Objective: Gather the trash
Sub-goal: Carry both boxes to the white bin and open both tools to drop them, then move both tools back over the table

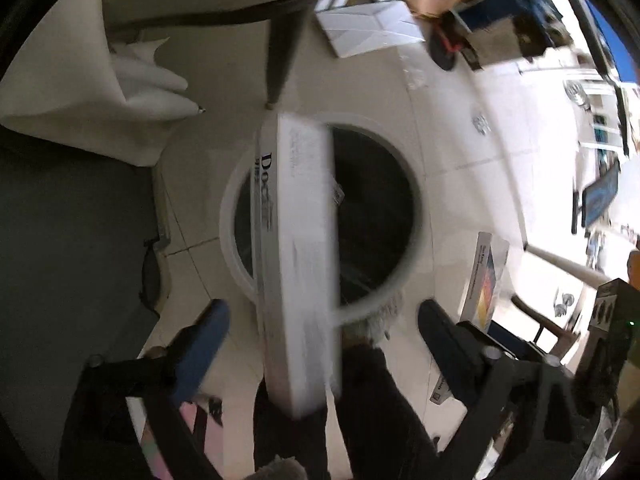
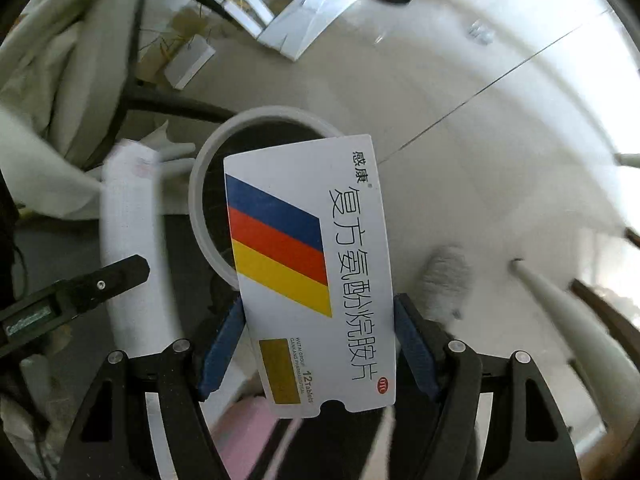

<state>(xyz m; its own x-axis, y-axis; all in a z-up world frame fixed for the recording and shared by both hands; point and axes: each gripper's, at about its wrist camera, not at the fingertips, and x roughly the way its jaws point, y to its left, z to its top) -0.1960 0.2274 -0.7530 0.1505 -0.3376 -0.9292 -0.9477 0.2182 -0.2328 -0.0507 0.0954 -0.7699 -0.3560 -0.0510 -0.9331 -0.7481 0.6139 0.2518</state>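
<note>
Below, glossy flat carton [image 2: 312, 276] (round bin [image 2: 208, 168]).

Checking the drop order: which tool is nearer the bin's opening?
Left. Its tool hangs over the bin; the right tool sits farther back, beside it.

The left hand-held gripper [image 1: 320, 332] points steeply downward, its blue-padded fingers [image 1: 204, 344] spread wide apart; a long white box [image 1: 298, 264] sits in the gap between them, and neither pad presses on it. The right hand-held gripper [image 2: 316, 344] also tips steeply down, its two blue pads [image 2: 222, 350] clamped against the long edges of a white medicine box [image 2: 312, 272] with blue, red and yellow stripes. The person's dark trouser legs [image 1: 372, 408] show beneath both.
</note>
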